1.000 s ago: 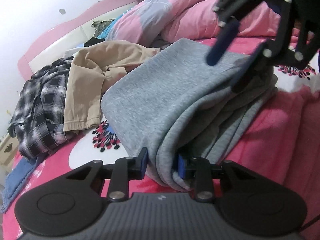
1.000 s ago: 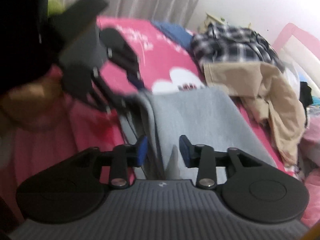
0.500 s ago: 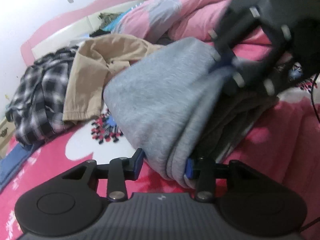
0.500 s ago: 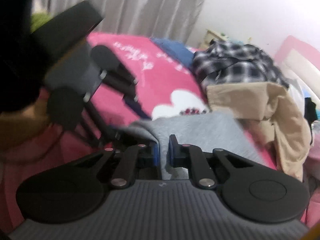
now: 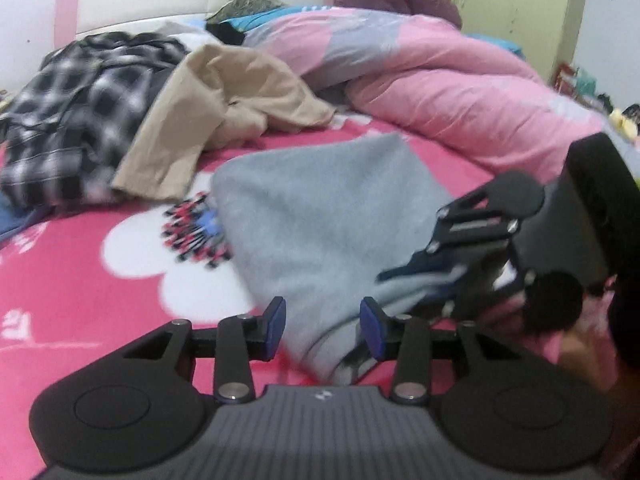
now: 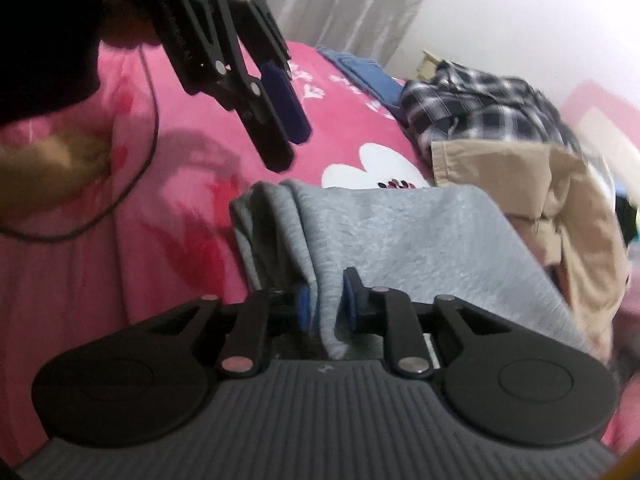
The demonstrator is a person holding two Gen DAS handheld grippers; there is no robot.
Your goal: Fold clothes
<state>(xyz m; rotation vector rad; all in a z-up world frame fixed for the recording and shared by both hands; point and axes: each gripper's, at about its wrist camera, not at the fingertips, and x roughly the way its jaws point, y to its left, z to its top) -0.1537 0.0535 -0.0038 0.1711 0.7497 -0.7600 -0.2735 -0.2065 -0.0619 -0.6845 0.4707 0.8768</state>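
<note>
Folding a grey sweatshirt [image 5: 320, 216] on the pink bedspread [image 5: 80, 280].
Right gripper [image 6: 325, 306] pinches its folded edge; left gripper [image 5: 322, 322], jaws spread, is above the near corner, not gripping.

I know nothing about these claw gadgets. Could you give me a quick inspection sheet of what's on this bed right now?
Surface: bed with a pink flower-print cover.
Job's things: grey garment, folded and lying flat.
Clutter: plaid shirt and beige garment in a heap by the headboard, pink duvet bunched up, blue cloth at the bed's edge.
Grippers: left claw open, gripping nothing; right claw shut on the grey garment's edge.
Cables: one black cable trailing over the cover.
Surroundings: pink headboard, grey curtain, white wall.
</note>
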